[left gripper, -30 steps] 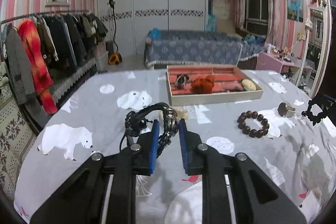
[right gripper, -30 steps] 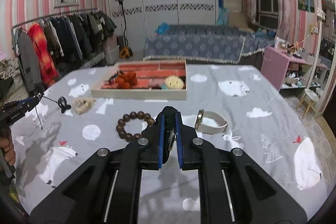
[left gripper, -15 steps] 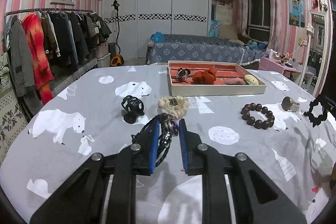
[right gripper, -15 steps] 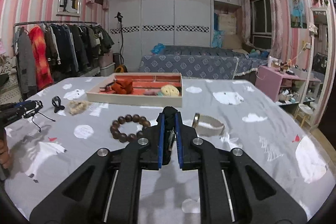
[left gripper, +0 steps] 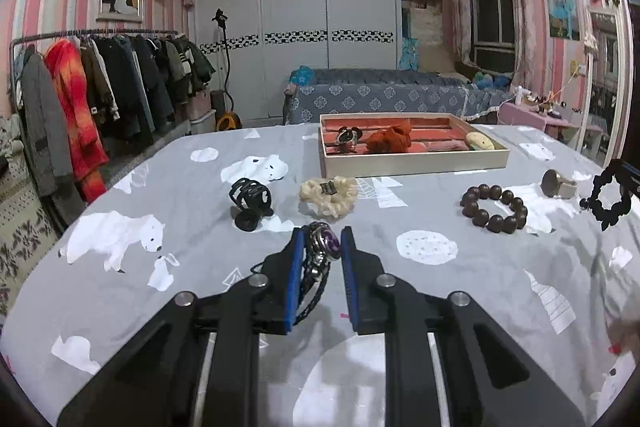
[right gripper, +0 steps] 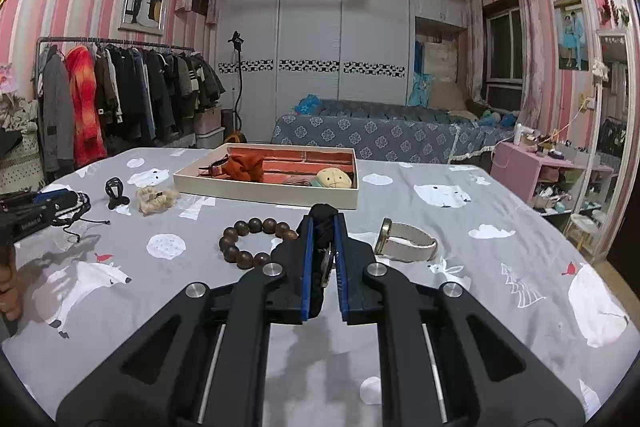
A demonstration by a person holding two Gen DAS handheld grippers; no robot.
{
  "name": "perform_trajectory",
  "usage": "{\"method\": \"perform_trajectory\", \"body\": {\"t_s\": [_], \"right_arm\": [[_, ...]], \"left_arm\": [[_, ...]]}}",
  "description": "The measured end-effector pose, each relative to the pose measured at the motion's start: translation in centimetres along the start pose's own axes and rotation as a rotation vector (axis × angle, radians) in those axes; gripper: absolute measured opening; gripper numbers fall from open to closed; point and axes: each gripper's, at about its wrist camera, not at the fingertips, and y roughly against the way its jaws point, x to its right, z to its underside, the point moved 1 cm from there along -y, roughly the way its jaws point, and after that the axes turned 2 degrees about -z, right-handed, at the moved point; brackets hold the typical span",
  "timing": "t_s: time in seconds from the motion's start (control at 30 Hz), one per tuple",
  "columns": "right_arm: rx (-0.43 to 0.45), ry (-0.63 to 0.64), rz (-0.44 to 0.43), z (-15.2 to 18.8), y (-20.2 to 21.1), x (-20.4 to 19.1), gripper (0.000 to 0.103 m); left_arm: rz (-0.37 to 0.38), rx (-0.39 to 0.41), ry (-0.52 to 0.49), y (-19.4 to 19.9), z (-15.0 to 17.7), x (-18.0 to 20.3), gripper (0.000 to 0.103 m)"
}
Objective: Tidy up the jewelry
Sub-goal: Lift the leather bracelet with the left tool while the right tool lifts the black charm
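My left gripper (left gripper: 322, 233) is shut on a black braided bracelet (left gripper: 318, 259) with metal beads and a purple charm, held low over the grey bear-print cloth. In the right wrist view the same gripper (right gripper: 60, 201) shows at the far left, the bracelet's cords (right gripper: 80, 217) trailing from it. My right gripper (right gripper: 324, 221) is shut on a black knobbly hair tie (right gripper: 322, 213), which the left wrist view shows as a ring (left gripper: 608, 199) at the right edge. The beige jewelry tray (left gripper: 412, 165) (right gripper: 264, 193) with a red lining stands further back and holds several items.
On the cloth lie a brown wooden bead bracelet (left gripper: 494, 207) (right gripper: 256, 241), a beige-strapped watch (left gripper: 558, 185) (right gripper: 408, 245), a cream scrunchie (left gripper: 328, 195) (right gripper: 156, 199) and a black hair claw (left gripper: 250, 199) (right gripper: 116, 193). A clothes rack (left gripper: 100, 87) stands left, a bed behind.
Both grippers have sunk toward the cloth and point more level. The hair claw and cream scrunchie now show ahead of the left gripper. Both grips are unchanged.
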Motion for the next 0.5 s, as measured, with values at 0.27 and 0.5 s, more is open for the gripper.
{"method": "perform_trajectory", "body": {"t_s": [0.27, 0.5], "right_arm": [[-0.020, -0.008, -0.008, 0.03, -0.44, 0.13, 0.011], [-0.020, -0.005, -0.007, 0.07, -0.43, 0.00, 0.011]], "left_arm": [[-0.013, 0.001, 0.004, -0.08, -0.03, -0.09, 0.019], [-0.006, 0.010, 0.009, -0.04, -0.05, -0.18, 0.019]]}}
